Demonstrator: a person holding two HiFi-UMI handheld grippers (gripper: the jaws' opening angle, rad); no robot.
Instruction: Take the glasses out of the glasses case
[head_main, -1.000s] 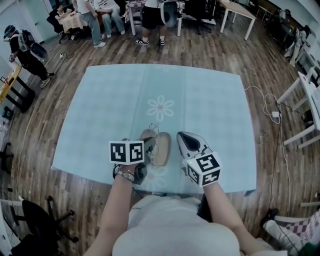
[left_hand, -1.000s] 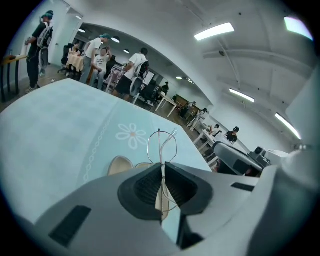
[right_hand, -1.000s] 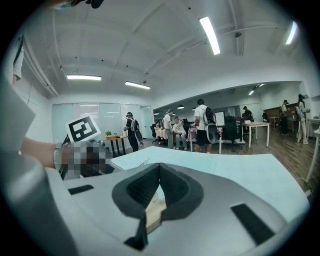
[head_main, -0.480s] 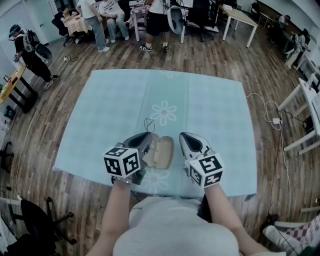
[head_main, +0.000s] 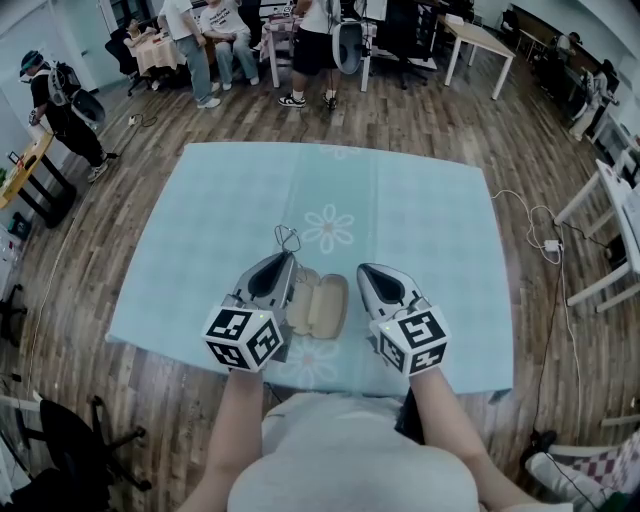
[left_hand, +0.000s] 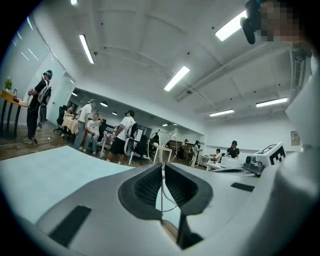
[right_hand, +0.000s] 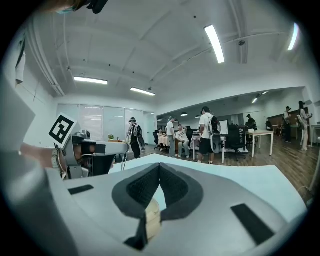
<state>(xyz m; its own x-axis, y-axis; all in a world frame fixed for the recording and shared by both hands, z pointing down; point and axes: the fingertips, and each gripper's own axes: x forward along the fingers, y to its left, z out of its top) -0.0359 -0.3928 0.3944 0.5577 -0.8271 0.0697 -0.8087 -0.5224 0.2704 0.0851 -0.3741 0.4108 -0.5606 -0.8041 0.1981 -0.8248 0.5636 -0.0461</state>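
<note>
Counter (head_main: 420, 220): covered in a pale blue cloth with a flower print, filling the middle of the head view; bare apart from the case.

Case (head_main: 320, 305): tan, lying open on the counter at lower centre, between the two tongs. Its long axis runs up the frame, tipped slightly to the right.

Right tongs (head_main: 364, 272): just right of the case. In the right gripper view the right tongs (right_hand: 159, 167) are pressed together, pinching a tan edge of the case (right_hand: 150, 215) low in the throat. I judge this a steadying hold.

Left tongs (head_main: 283, 258): just left of the case, pointing up the frame. In the left gripper view the left tongs (left_hand: 162, 166) are almost together, pinching the thin wire of the glasses (left_hand: 162, 185).

Glasses (head_main: 287, 238): thin wire frame, out of the case and in the air at the left tongs' tip, off the case's upper-left end.

Deciding relation: the glasses sit straight ahead of the left tongs, away from the case, and only the left hand has them. The open cloth toward the upper left looks like the nearest place to set them down, so the job reads as nearly done.
</note>
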